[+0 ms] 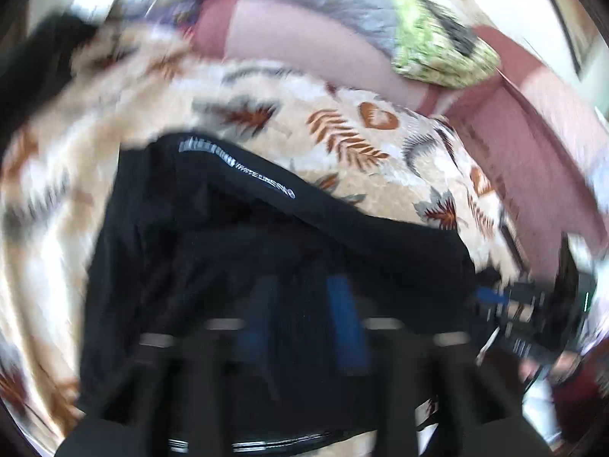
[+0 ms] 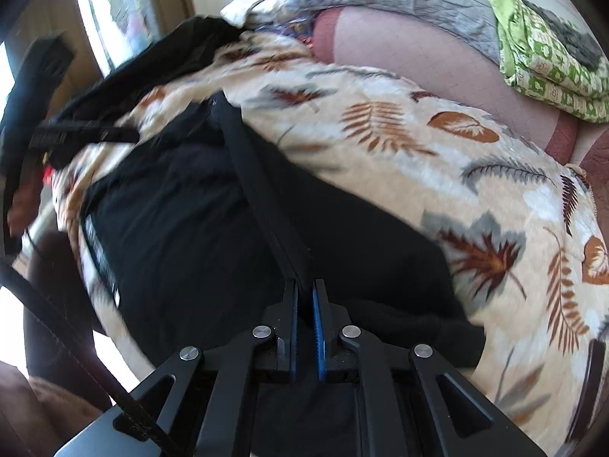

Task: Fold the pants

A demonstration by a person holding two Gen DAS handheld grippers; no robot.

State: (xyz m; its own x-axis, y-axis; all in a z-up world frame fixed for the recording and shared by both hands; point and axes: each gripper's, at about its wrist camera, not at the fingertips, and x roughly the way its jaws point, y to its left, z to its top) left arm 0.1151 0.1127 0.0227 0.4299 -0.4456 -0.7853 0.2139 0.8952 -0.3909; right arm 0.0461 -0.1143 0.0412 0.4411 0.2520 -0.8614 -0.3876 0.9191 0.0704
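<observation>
I am folding the black pants (image 2: 198, 228), which are lying spread on the leaf-print blanket (image 2: 437, 175) directly ahead of and beneath both tools. My right gripper (image 2: 304, 304) is clenching a strip of the dark fabric: the blue pads (image 2: 319, 327) are pressed nearly together, and a taut band of cloth, probably a seam or edge, is running away from the fingertips up across the garment. I judge I am holding that edge so I can carry it over the rest of the pants and make a fold.

My left gripper (image 1: 304, 320) is hanging over the same pants (image 1: 236, 251) with its jaws parted. Through the blur I am seeing the two blue pads (image 1: 348, 327) standing apart above the cloth, and I am not seeing anything pinched between them, so I am reading it as released. A white-lettered band (image 1: 262, 179) is lying just beyond its fingertips.

Farther ahead of both tools, a pink cushion (image 2: 418, 45) and a green patterned cloth (image 2: 540, 61) are sitting well apart from the pants, so they are not hindering the fold.
</observation>
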